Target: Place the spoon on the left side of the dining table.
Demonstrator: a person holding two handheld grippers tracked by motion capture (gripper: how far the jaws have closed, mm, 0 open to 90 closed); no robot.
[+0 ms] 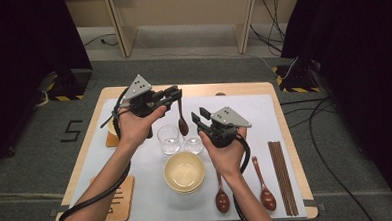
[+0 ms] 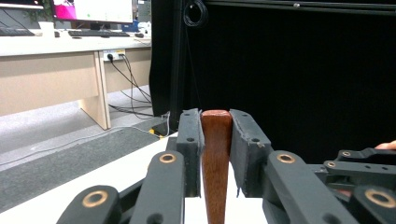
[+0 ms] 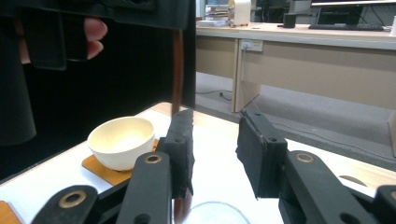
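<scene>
Brown wooden spoon (image 1: 182, 122) hangs bowl-down from the left hand-held gripper (image 1: 175, 97), its handle (image 2: 216, 154) clamped between the jaws above two clear glasses (image 1: 168, 139) on the white-covered surface (image 1: 264, 112). Beside it the right hand-held gripper (image 1: 198, 118) is released, nothing between its pads, near a cream round bowl (image 1: 184, 172).

High view looks down over the table (image 1: 264, 117); both tongs views sit close (sharing the spoon (image 2: 216, 158)).
</scene>
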